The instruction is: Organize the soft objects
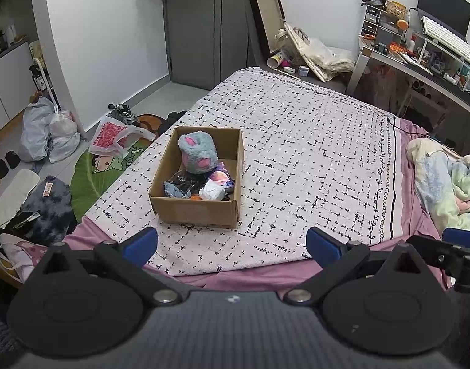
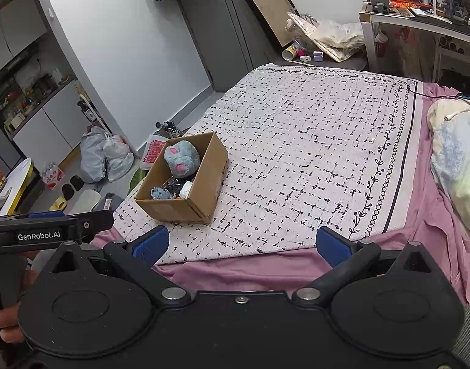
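Note:
An open cardboard box (image 1: 192, 210) stands on the patterned bedspread (image 1: 296, 153) near the bed's left edge. It holds a grey-blue plush with pink patches (image 1: 197, 152), a small grey plush (image 1: 173, 189), a white crumpled piece (image 1: 215, 190) and other small soft items. The box (image 2: 204, 184) and the plush (image 2: 181, 157) also show in the right wrist view. My left gripper (image 1: 232, 244) is open and empty, just in front of the box. My right gripper (image 2: 241, 243) is open and empty, to the right of the box and nearer the bed's front edge.
A bundled quilt (image 1: 447, 178) lies at the bed's right side. Plastic bags (image 1: 50, 132), slippers and a green mat (image 1: 96, 175) cover the floor to the left. A cluttered desk (image 1: 425, 61) stands at the back right. The left gripper's body (image 2: 50, 230) shows at the left of the right view.

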Demonstrator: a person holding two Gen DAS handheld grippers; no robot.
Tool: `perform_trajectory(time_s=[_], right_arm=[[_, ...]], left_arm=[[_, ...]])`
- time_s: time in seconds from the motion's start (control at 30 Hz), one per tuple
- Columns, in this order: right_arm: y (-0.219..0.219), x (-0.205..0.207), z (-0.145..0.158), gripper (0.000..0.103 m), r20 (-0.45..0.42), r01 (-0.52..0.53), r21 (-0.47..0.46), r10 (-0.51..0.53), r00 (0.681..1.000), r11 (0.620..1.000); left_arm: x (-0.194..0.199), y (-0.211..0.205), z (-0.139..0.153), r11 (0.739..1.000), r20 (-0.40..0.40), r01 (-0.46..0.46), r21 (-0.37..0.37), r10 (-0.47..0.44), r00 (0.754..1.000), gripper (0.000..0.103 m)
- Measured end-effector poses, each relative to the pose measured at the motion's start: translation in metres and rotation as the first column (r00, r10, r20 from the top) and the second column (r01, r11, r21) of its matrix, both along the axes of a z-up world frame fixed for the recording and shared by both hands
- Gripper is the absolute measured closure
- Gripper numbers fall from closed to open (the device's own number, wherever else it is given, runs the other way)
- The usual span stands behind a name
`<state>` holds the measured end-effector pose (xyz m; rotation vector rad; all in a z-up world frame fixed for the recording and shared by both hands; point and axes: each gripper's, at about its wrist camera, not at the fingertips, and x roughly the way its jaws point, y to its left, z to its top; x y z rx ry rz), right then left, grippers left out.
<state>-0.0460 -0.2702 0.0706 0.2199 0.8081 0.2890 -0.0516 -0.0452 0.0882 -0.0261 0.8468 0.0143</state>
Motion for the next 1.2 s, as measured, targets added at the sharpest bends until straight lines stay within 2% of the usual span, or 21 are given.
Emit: perform_trajectory(time_s=[1.2], right_arm=[[-0.0049,0.0026,-0.0016,0.0,0.004,-0.004,0.003,0.004,1.0,1.0]], left_arm=[[-0.0003,-0.0077,-0.009,1.0,-0.013,0.005,0.008,-0.005,1.0,0.001]])
